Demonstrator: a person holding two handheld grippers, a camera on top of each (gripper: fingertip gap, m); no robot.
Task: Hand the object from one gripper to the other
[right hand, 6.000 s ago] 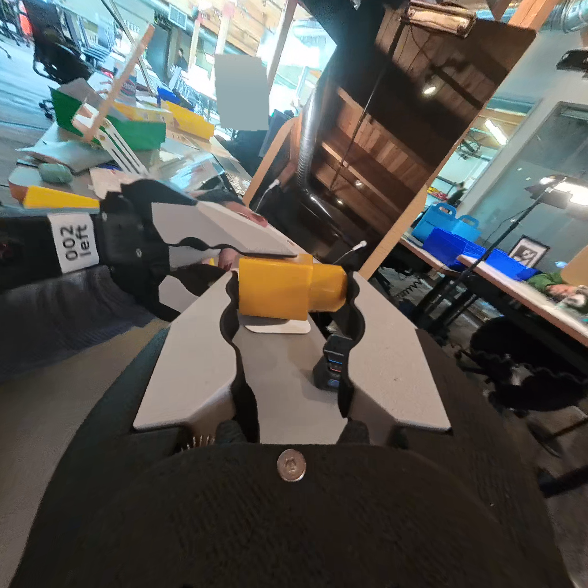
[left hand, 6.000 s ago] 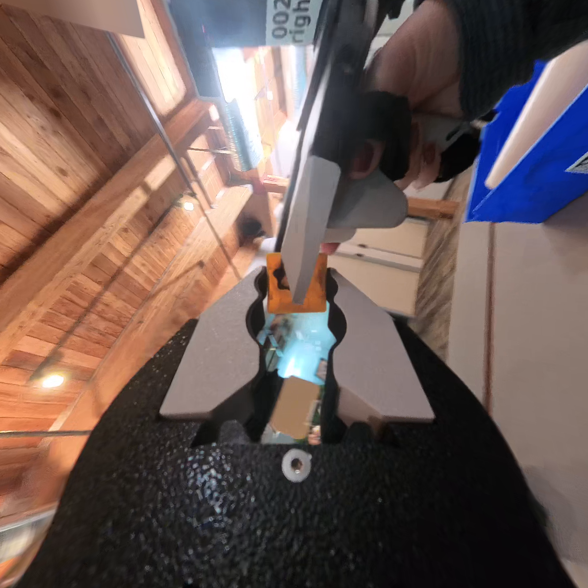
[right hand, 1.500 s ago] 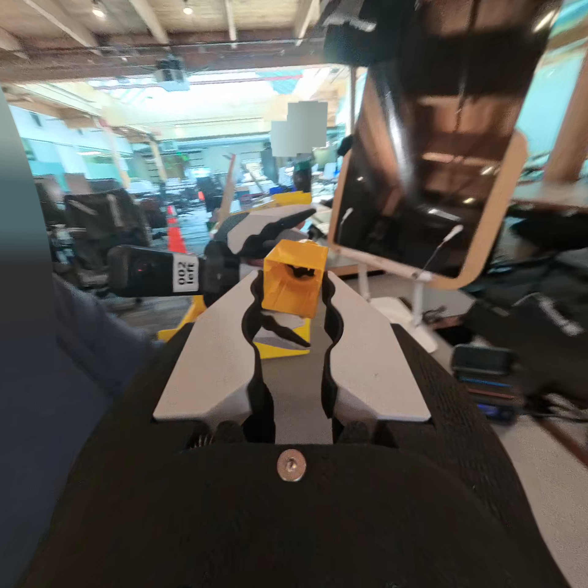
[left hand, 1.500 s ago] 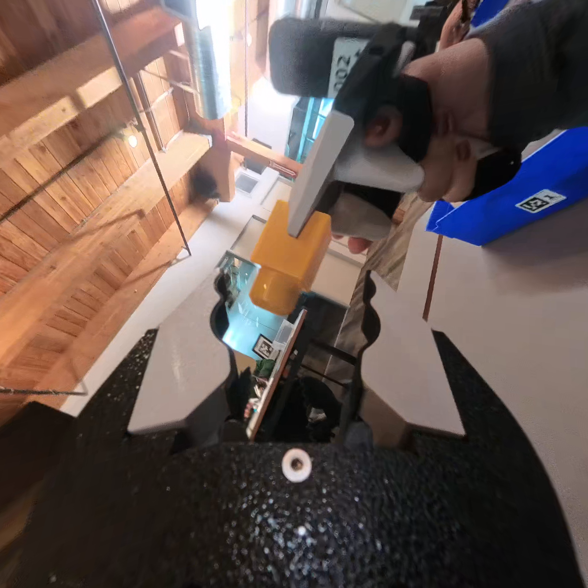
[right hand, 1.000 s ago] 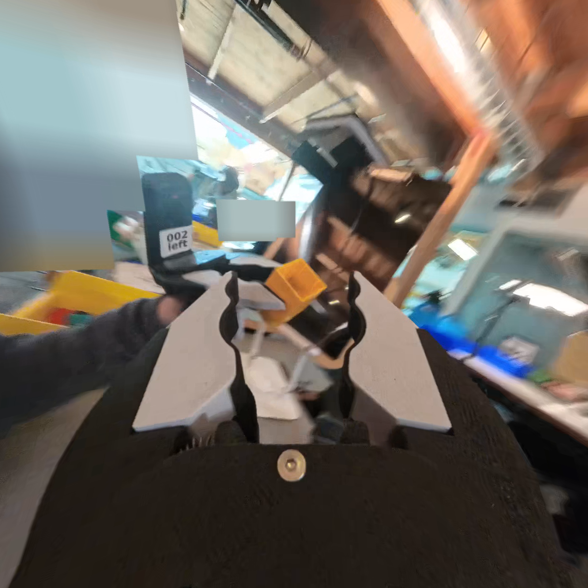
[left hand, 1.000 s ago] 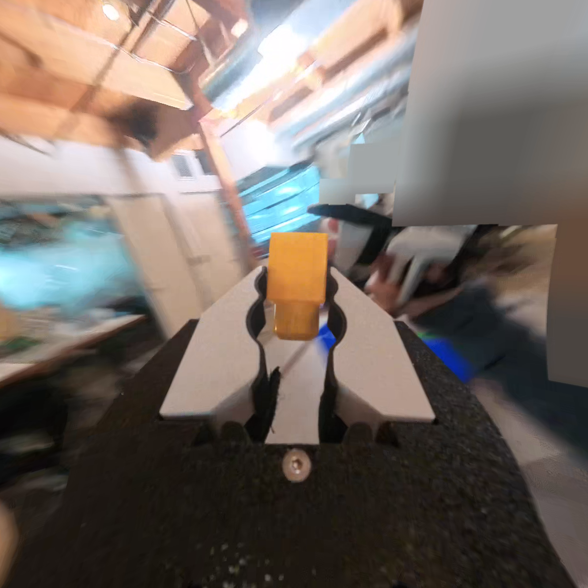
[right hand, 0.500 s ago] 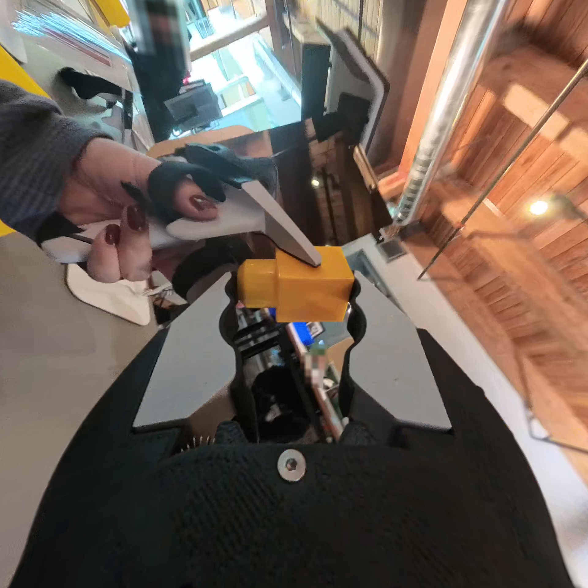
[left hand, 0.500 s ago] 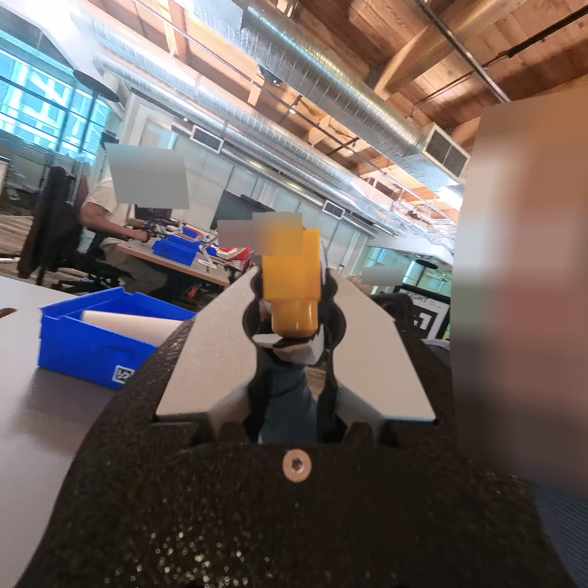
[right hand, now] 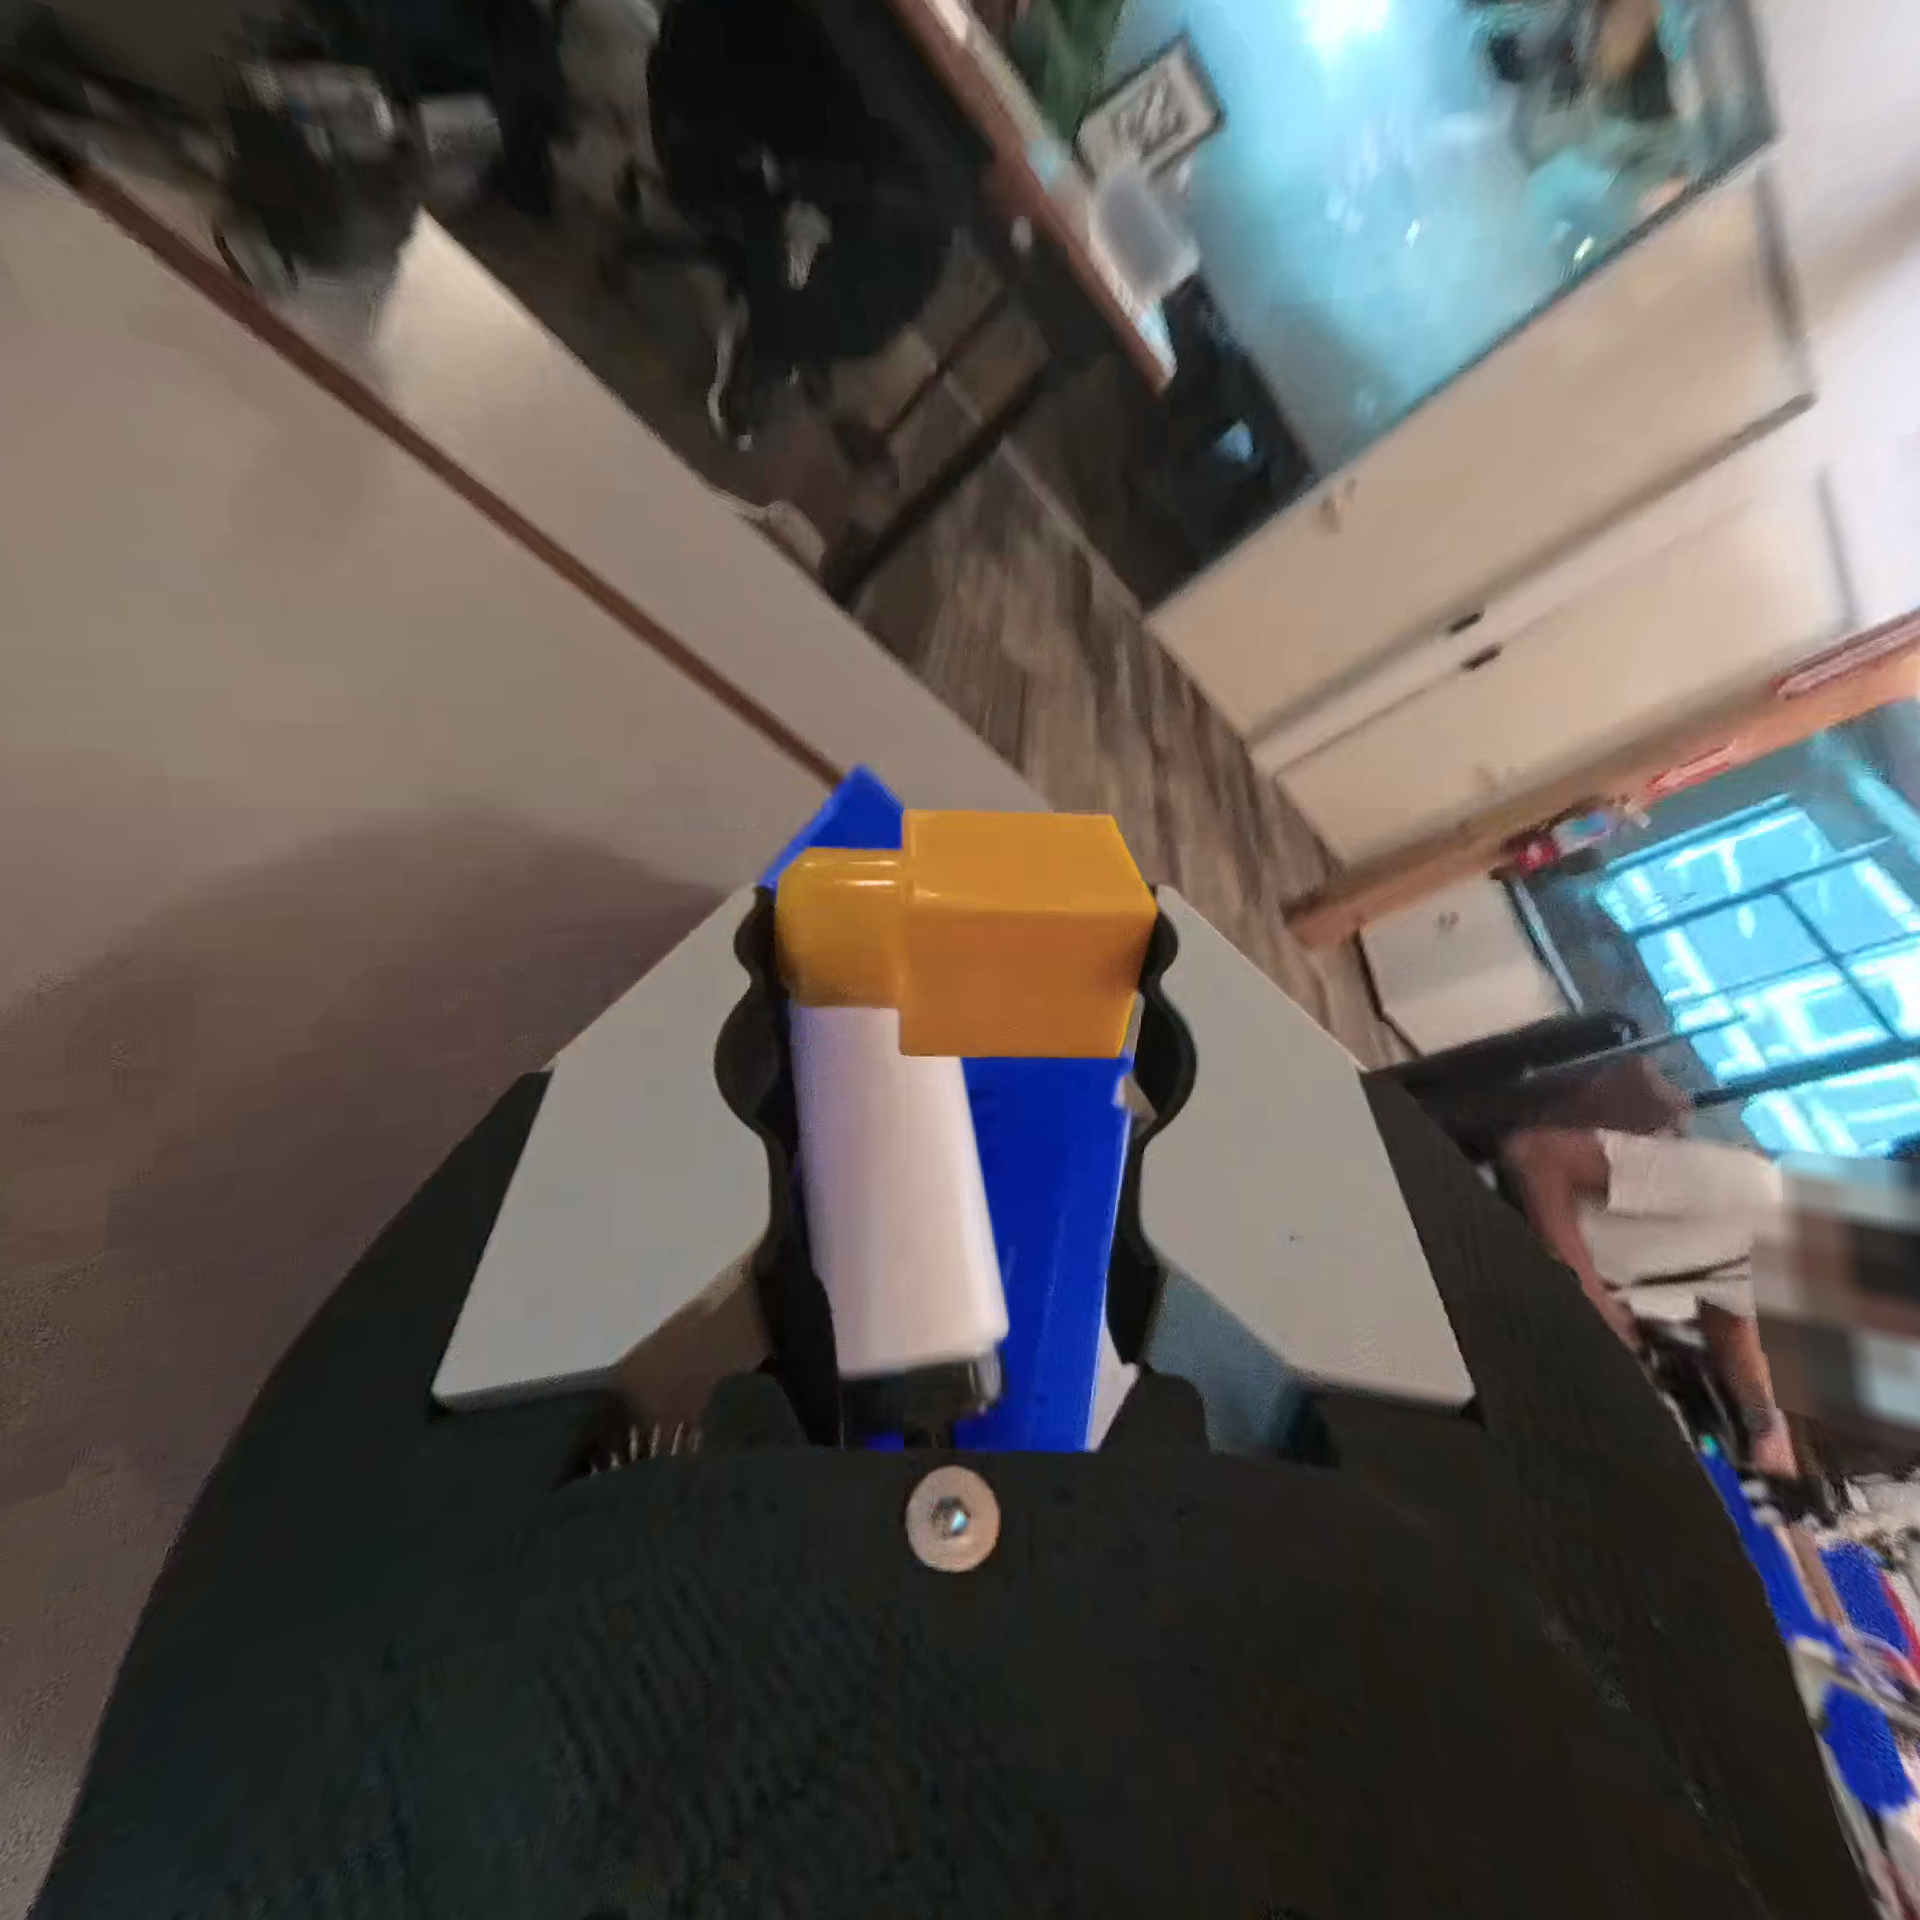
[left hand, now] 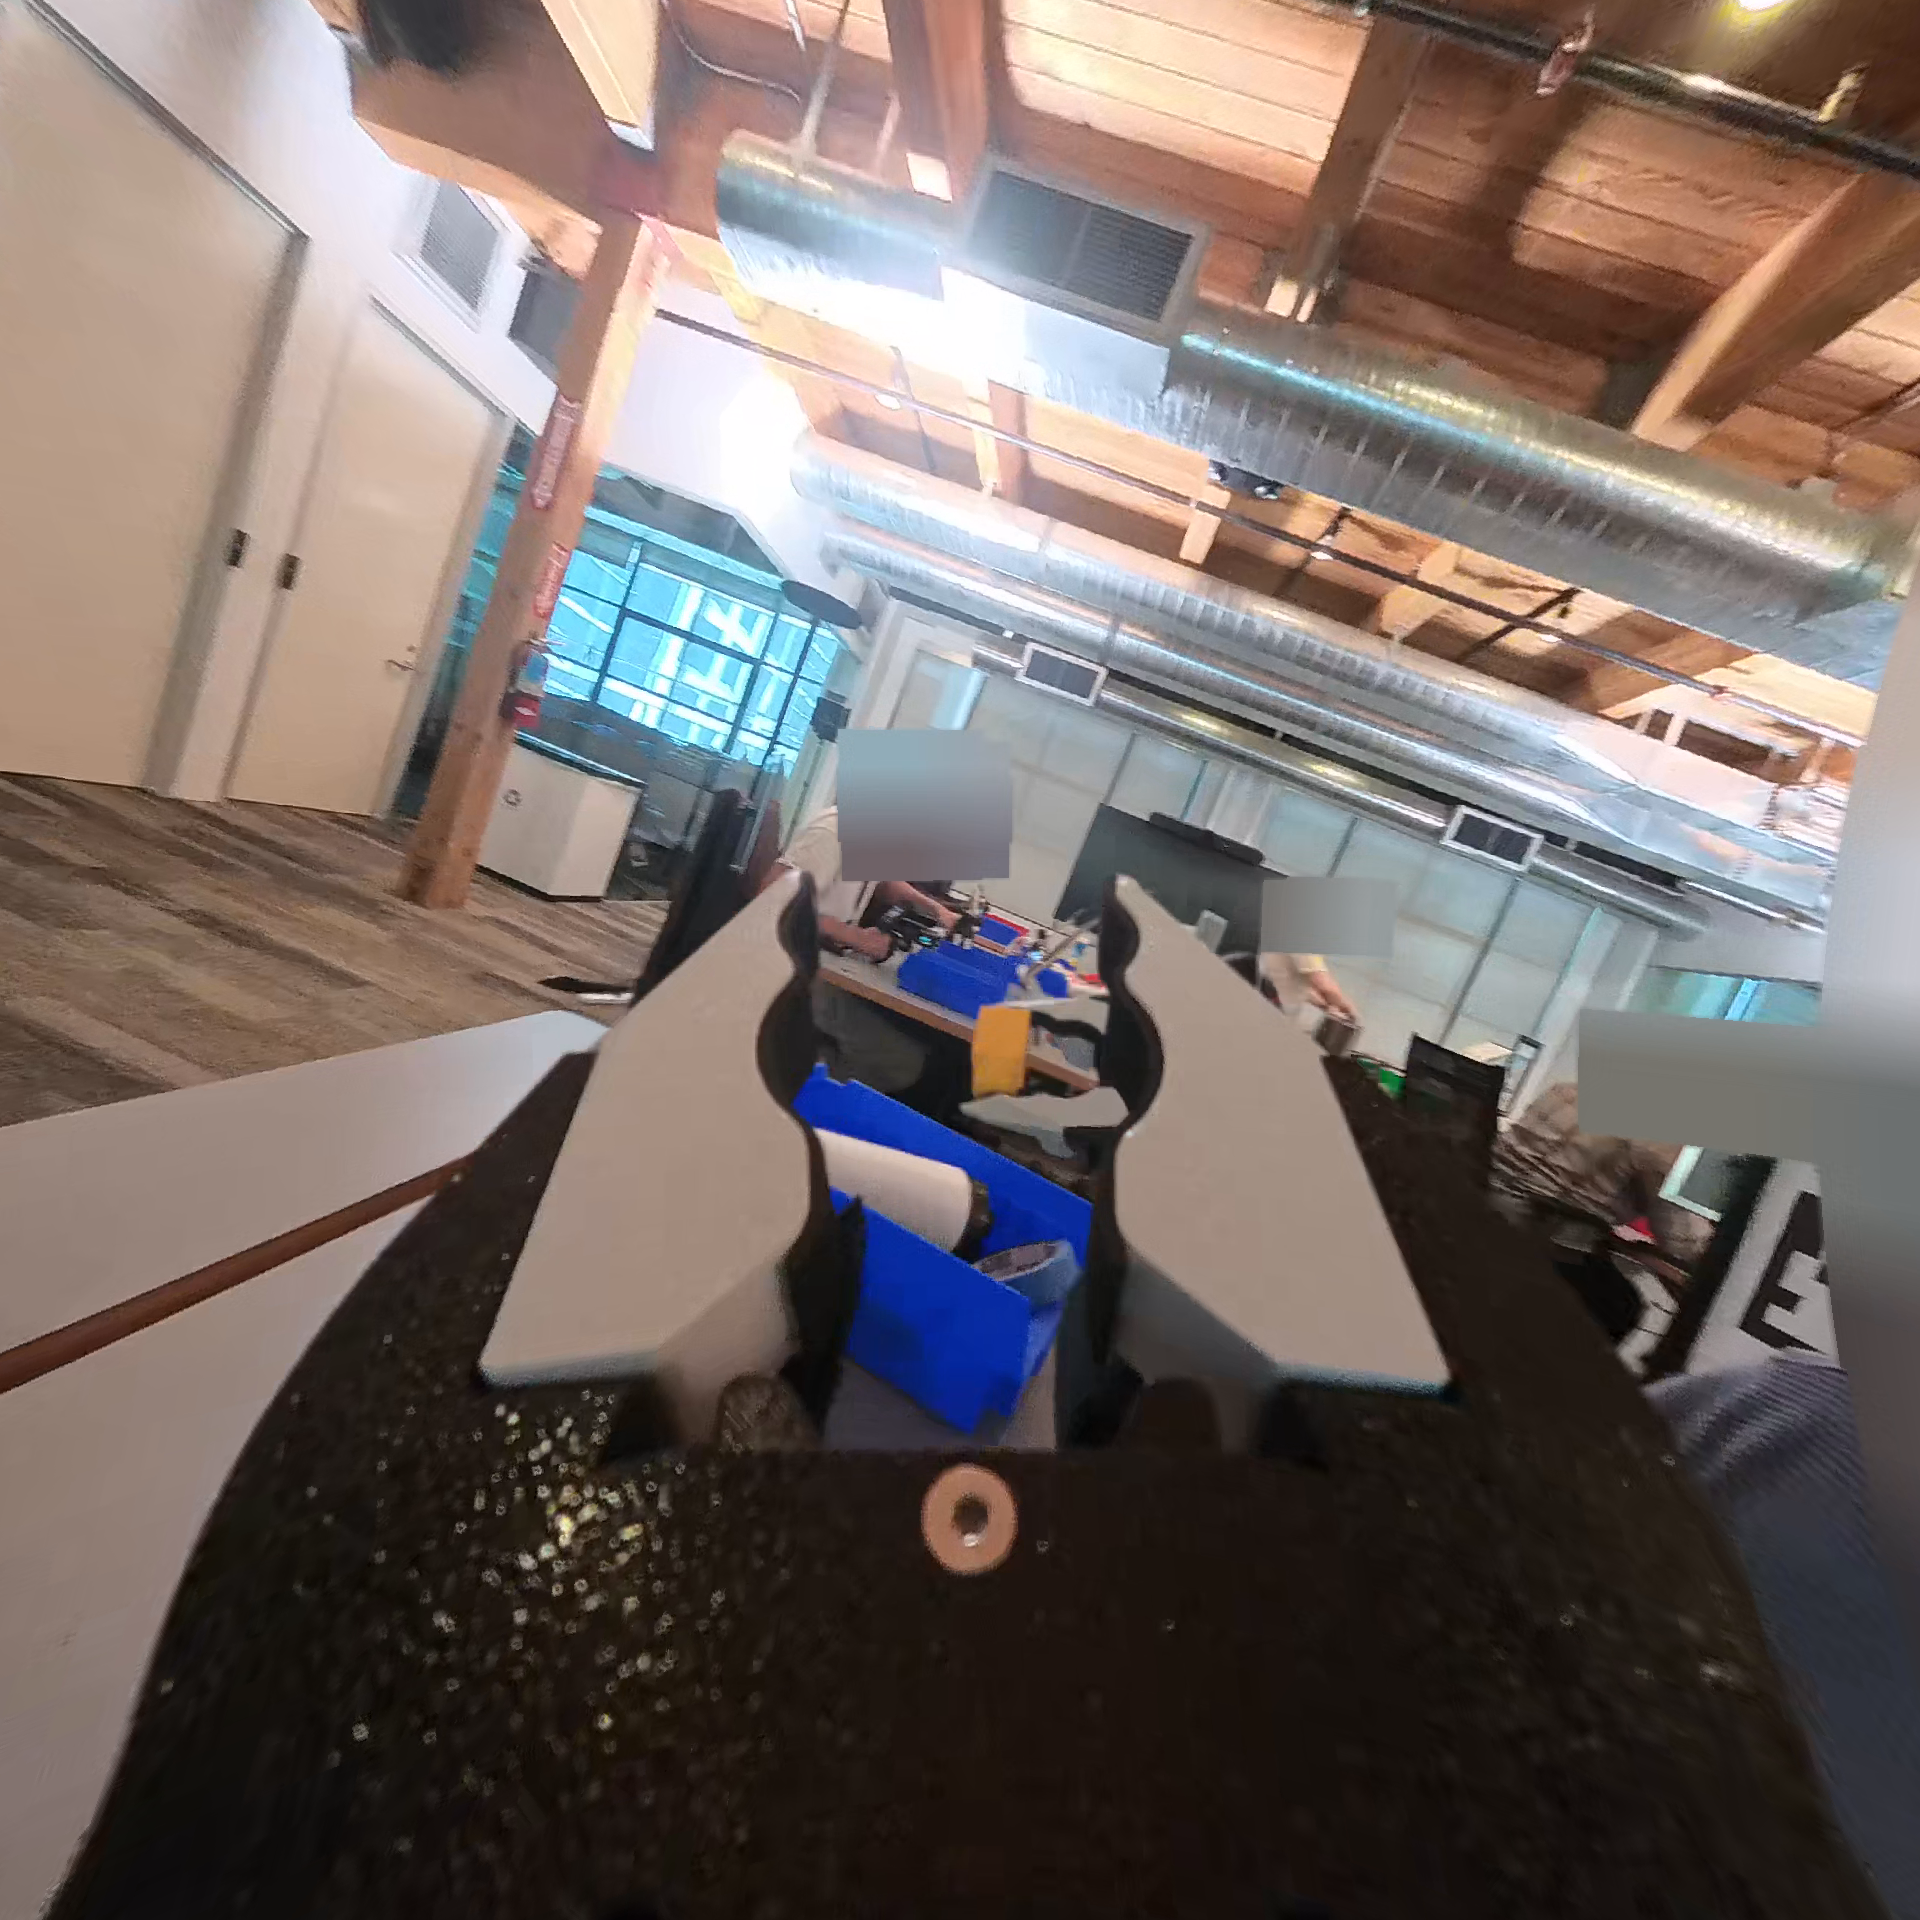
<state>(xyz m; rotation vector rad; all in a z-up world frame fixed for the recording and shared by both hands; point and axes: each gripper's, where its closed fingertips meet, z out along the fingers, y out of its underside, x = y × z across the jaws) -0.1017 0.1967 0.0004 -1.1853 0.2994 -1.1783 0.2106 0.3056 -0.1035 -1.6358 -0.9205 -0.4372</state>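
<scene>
Released by left hand-held gripper [left hand: 954, 914]; glossy orange block [right hand: 977, 930] now pinched by right hand-held gripper [right hand: 954, 914].

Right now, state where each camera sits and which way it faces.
Left wrist view: on the left gripper, open and empty, looking over the table at the blue bin.
Right wrist view: on the right gripper, shut on the yellow block, rolled sideways, facing the blue bin.
Shared: blue bin, white roll, yellow block.

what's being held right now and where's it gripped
The right tool clamps the yellow block at its tips, across stub end and square end. The left tool is open, empty.
</scene>
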